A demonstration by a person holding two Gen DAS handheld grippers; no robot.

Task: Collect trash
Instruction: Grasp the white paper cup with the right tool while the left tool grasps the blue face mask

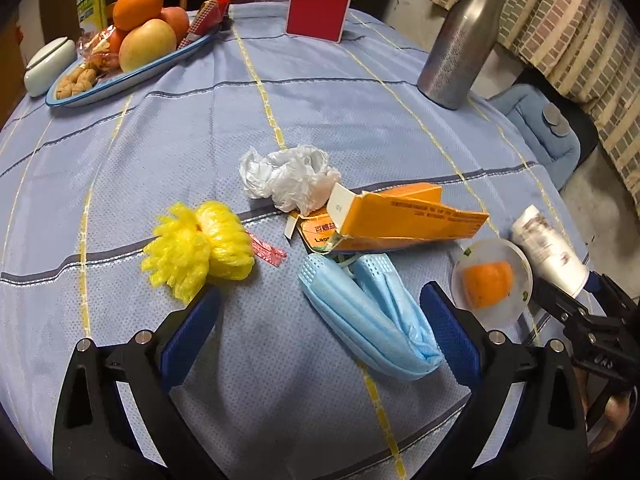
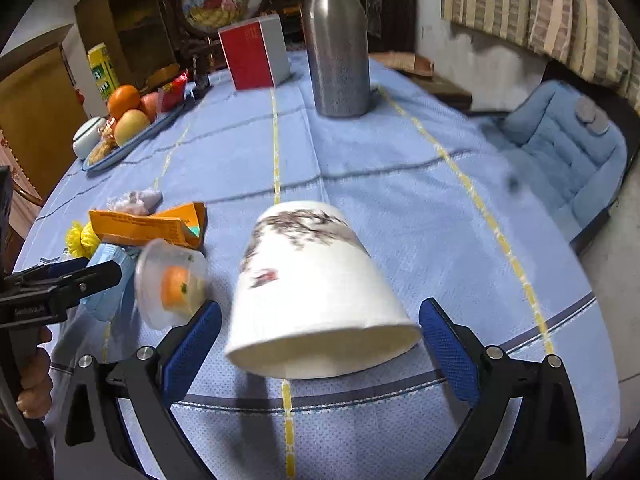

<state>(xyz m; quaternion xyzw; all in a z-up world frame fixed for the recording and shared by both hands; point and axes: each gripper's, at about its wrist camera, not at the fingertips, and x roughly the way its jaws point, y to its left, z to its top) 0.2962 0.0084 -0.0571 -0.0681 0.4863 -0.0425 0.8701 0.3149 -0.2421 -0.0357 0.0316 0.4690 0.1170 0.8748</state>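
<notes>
Trash lies on the blue tablecloth (image 1: 120, 152). A blue face mask (image 1: 372, 316) lies between my open left gripper's (image 1: 320, 320) fingers. Yellow crumpled plastic (image 1: 200, 244), a white plastic bag (image 1: 288, 176), a torn orange carton (image 1: 400, 220) and a clear lid with orange peel (image 1: 490, 280) lie beyond. A white paper cup (image 2: 316, 288) lies on its side, rim toward me, between my open right gripper's (image 2: 320, 336) fingers, not clamped. The cup (image 1: 548, 248) and right gripper (image 1: 576, 304) show at the right of the left wrist view. The left gripper (image 2: 60, 280) shows at left.
A steel bottle (image 1: 460, 40) stands far right, a red box (image 1: 320, 0) at the back, a fruit tray (image 1: 132, 68) and a white jar (image 1: 48, 64) at the back left. A blue cushioned chair (image 2: 560, 144) is beyond the table's right edge.
</notes>
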